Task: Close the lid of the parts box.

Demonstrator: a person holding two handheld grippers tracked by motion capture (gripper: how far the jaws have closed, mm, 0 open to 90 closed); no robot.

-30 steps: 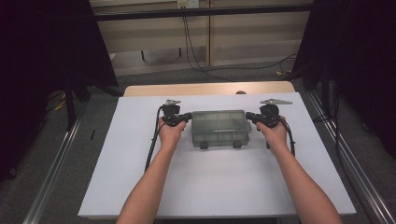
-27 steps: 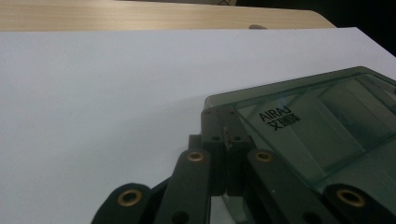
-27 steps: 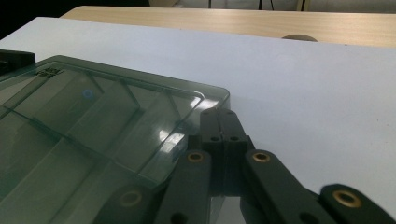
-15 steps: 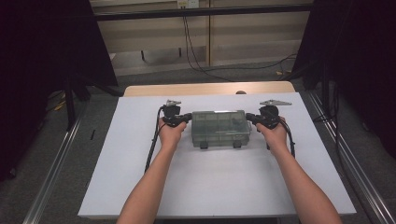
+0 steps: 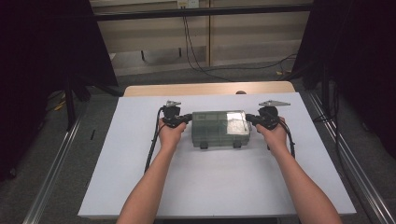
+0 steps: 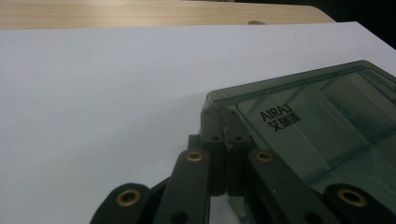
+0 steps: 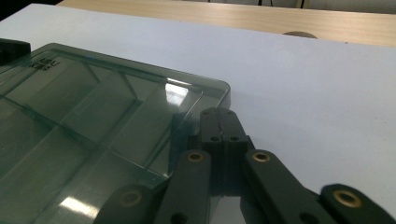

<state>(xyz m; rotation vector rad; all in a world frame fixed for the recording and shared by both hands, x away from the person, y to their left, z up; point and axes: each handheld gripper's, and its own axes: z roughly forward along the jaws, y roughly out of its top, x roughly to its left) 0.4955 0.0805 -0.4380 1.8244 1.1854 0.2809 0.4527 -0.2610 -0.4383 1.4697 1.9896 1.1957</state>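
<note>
**Both grippers closed against the ends of a smoky plastic case**

You are at a white rectangular table top (image 5: 140, 186), seen from above, with your bare forearms coming in from the near edge. Lying flat near the middle of the table, a little toward the far side, is a translucent grey-green plastic compartment case (image 5: 219, 128) with a clear hinged lid. Two dark latches sit on its near edge, facing you.

Your left gripper (image 5: 184, 118), black with a cable trailing back along your arm, sits at the left end of the case. In the left gripper view its jaws are pressed together with nothing between them, and their tips (image 6: 227, 126) meet the far left corner of the case (image 6: 322, 130), right beside the black brand lettering (image 6: 279, 117) printed on the lid.

Your right gripper (image 5: 251, 118) mirrors it at the right end. In the right gripper view its jaws are likewise together, with the tips (image 7: 223, 122) against the case's (image 7: 93, 126) far right corner, beside the lid's rim. Dividers show through the lid as pale ridges.

The two grippers are well apart, with the case between them. A strip of light wooden table edge (image 5: 205, 88) runs along the far side of the white surface.
</note>
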